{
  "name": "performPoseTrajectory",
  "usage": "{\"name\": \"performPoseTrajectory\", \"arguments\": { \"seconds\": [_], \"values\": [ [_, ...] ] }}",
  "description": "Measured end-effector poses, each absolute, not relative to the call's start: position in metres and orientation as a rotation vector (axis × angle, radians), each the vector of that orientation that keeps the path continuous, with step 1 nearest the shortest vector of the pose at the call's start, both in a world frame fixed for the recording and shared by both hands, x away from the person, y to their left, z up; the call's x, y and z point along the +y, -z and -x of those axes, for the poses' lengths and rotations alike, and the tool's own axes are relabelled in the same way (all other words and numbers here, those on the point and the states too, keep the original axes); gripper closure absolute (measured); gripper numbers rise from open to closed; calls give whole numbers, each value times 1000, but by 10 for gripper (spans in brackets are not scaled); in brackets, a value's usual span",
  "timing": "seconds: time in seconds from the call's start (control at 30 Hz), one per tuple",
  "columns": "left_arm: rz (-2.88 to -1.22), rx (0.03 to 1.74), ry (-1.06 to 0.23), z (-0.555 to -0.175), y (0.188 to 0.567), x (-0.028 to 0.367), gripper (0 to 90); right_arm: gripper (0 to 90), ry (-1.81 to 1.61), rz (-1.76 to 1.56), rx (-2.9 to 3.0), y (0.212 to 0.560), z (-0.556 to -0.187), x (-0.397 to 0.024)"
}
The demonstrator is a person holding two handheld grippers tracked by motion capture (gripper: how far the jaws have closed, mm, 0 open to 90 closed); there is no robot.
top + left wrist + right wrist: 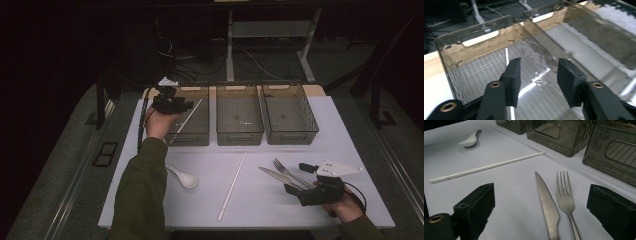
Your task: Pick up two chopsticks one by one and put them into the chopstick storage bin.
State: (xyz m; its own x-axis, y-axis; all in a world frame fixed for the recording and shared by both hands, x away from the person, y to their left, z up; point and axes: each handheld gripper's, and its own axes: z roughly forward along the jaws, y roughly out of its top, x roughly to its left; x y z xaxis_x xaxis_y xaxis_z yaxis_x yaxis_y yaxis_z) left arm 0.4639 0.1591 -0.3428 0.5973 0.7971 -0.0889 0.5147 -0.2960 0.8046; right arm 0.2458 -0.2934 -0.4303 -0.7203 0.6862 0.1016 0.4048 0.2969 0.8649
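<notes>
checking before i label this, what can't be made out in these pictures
- Lower end of the white chopstick in the left smoky plastic bin: high view, behind the left gripper.
- Handles of the steel knife and steel fork: right gripper view, cut off by the bottom edge.
- Far bin walls: left gripper view, blurred.

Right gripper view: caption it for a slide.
Open right gripper faces a knife and fork side by side, chopstick, spoon and bins beyond.
</notes>
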Motion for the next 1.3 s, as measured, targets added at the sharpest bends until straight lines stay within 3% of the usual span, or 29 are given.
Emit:
{"name": "performPoseTrajectory", "arguments": {
  "seconds": [0.17,0.53,0.93,1.3],
  "values": [
    [-1981,974,-371,-440,330,149,428,80,-1389,-992,2282,430,-246,-293],
    [-2048,881,-311,-383,338,121,344,80,-1384,-995,2284,431,-246,-293],
    [-2105,794,-269,-330,362,94,345,80,-1381,-1002,2285,431,-246,-293],
    [-2178,746,-208,-285,398,74,479,80,-1377,-994,2288,431,-245,-292]
  ]
}}
